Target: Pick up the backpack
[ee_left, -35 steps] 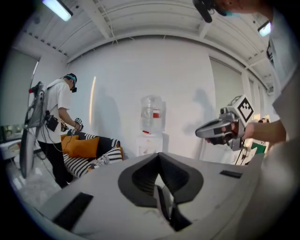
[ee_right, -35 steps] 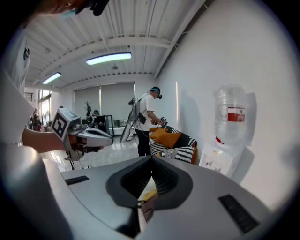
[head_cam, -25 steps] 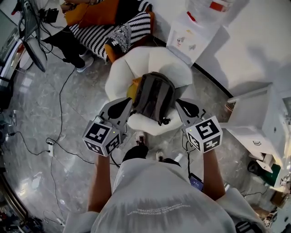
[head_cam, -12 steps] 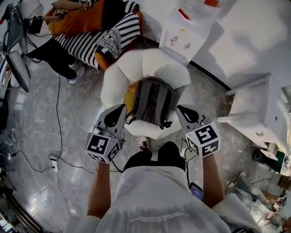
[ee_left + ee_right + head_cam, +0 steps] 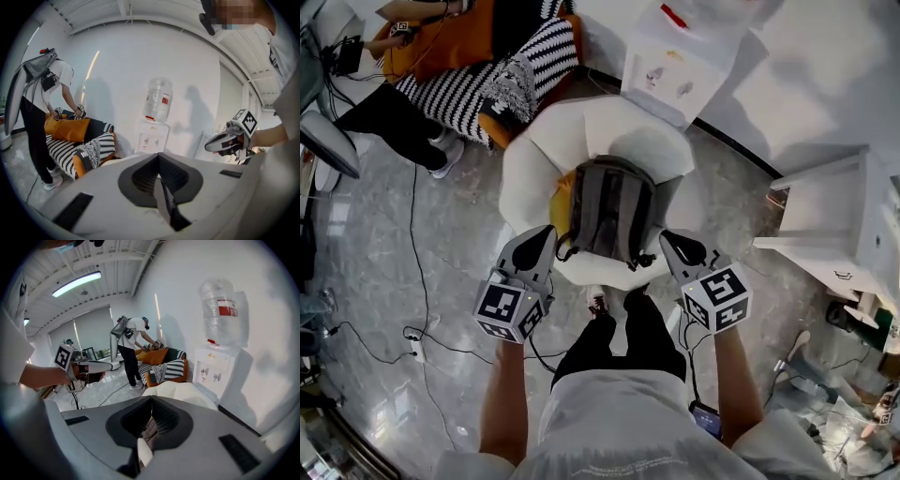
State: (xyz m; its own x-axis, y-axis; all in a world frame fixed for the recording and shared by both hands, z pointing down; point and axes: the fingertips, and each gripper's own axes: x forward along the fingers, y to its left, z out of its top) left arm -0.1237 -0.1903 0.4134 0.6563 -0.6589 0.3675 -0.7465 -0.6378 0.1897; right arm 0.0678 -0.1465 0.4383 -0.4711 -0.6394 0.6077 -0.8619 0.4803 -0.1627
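The backpack [image 5: 612, 211] is resting on the armchair [image 5: 534, 155]; the left gripper [image 5: 542, 238] and right gripper [image 5: 672, 244] are flanking the backpack, 1 per side, jaws pressing together, gripping nothing.

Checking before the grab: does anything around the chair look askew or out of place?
Nothing is spilled or damaged. The grey backpack sits on the white armchair, a yellow cushion wedged beside it. Loose cables trail across the floor left of the chair.

Right gripper [image 5: 151, 404] jaws together; water dispenser [image 5: 214, 369] beyond
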